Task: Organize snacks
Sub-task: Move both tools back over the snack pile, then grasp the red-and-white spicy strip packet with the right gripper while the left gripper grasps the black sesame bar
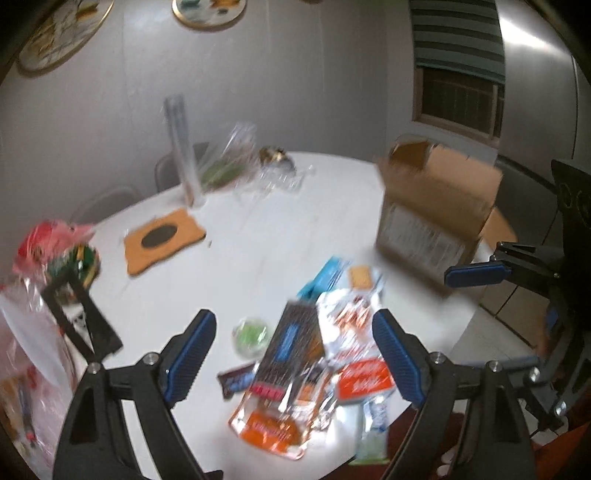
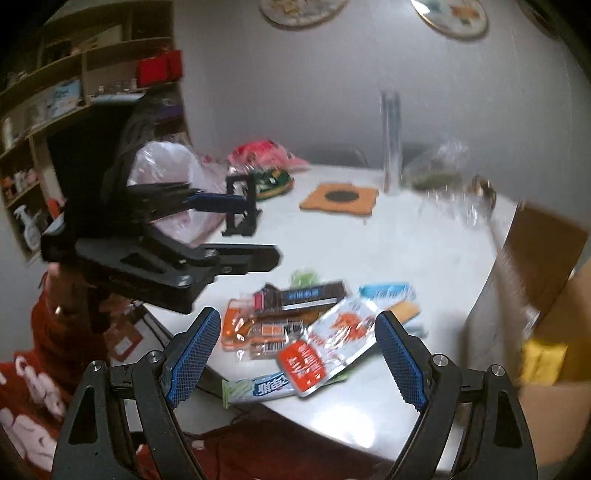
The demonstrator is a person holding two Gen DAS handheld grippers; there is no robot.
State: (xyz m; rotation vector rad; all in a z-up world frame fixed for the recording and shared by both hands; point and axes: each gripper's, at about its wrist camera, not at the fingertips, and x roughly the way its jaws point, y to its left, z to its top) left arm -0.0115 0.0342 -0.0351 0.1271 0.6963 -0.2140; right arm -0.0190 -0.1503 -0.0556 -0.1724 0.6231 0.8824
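Overhead, so to speak, both cameras look down on a round white desk set against a pale grey wall hung with decorative plates. Near the desk's front edge lies a loose heap of snacks: a dark bar wrapper, silvery packets with orange and red labels, a light blue packet and a small green item, all overlapping. An open cardboard box stands at the right side of the desk, close to the heap. Farther back sit an orange mat with a dark oval, a tall clear tube and crumpled clear plastic; the blur makes these hard to read, so the plastic may be a bag. At the left edge are pink plastic bags and a small black stand.

The left gripper hangs above the heap with its blue pads spread wide and nothing between them. The right gripper is likewise spread wide and empty over the same snacks. Wooden shelves fill the room's left side.
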